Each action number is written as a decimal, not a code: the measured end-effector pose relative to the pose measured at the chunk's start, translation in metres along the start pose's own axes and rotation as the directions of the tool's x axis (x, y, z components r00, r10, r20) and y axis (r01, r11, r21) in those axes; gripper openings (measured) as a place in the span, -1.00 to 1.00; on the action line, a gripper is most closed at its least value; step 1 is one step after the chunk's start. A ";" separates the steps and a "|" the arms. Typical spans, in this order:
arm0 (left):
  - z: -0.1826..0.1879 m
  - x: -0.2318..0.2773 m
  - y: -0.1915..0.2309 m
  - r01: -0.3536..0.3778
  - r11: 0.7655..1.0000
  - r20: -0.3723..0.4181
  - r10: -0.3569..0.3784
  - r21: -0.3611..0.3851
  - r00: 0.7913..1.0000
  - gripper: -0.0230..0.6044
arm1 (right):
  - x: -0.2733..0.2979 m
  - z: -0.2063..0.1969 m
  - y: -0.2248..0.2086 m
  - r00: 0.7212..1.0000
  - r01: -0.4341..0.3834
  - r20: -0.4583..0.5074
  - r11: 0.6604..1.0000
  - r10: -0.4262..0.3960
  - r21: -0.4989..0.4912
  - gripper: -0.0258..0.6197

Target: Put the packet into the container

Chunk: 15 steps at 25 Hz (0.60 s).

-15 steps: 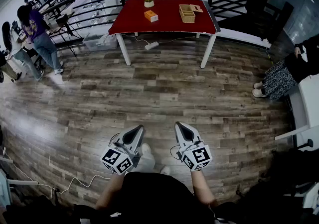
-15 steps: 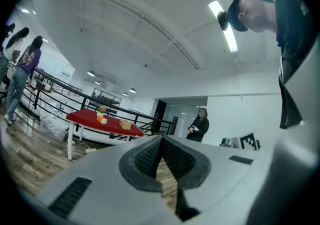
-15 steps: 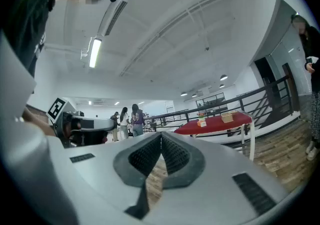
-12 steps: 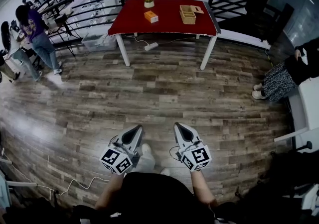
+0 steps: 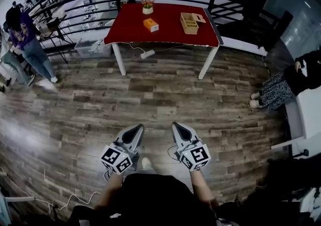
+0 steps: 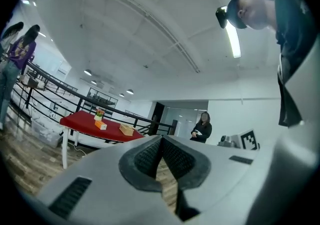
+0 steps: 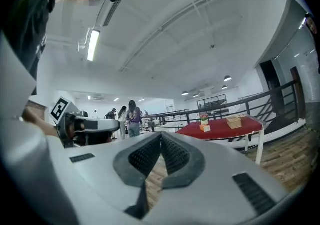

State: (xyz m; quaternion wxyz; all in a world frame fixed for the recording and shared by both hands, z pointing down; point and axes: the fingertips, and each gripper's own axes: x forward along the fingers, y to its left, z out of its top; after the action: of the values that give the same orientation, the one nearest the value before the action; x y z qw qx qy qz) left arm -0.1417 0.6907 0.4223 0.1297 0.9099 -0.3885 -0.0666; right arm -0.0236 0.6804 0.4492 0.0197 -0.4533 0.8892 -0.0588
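Closer now: the red table (image 5: 131,30) sits a little larger in the head view than half a second back, so the approach looks under way, with grasping not yet begun. Left gripper (image 5: 136,129) and right gripper (image 5: 177,127) both have jaws closed on nothing, held low over the wood floor (image 5: 165,94). Orange packet (image 5: 151,25) lies on the table, apart from the wooden container (image 5: 189,22), both well out of reach.

It looks like an open office or lab mezzanine: wood-plank floor (image 5: 165,99) across the middle, a black railing (image 5: 230,8) curving along the top, a red table (image 5: 165,24) before it, a person (image 5: 22,29) standing by desks upper left, and strip lights (image 7: 93,44) overhead.
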 end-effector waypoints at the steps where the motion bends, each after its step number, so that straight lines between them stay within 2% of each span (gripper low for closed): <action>1: 0.004 0.002 0.012 -0.002 1.000 0.002 0.002 -0.001 1.000 -0.90 | 0.012 0.001 0.001 1.000 -0.002 0.000 1.000 0.002 -0.002 -0.85; 7: 0.012 0.009 0.076 0.006 1.000 0.029 -0.005 -0.028 1.000 -0.90 | 0.071 0.008 0.006 1.000 -0.007 -0.015 1.000 0.007 0.008 -0.85; 15: 0.016 0.055 0.121 0.040 0.997 0.026 -0.039 -0.069 0.999 -0.90 | 0.122 0.012 -0.030 0.999 0.024 -0.034 1.000 -0.024 -0.008 -0.85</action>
State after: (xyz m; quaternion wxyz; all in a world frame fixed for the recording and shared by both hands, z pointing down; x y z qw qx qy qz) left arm -0.1909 0.5679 0.4407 0.1553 0.9114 -0.3694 -0.0937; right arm -0.0704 0.5638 0.4435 0.0021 -0.4630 0.8841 -0.0633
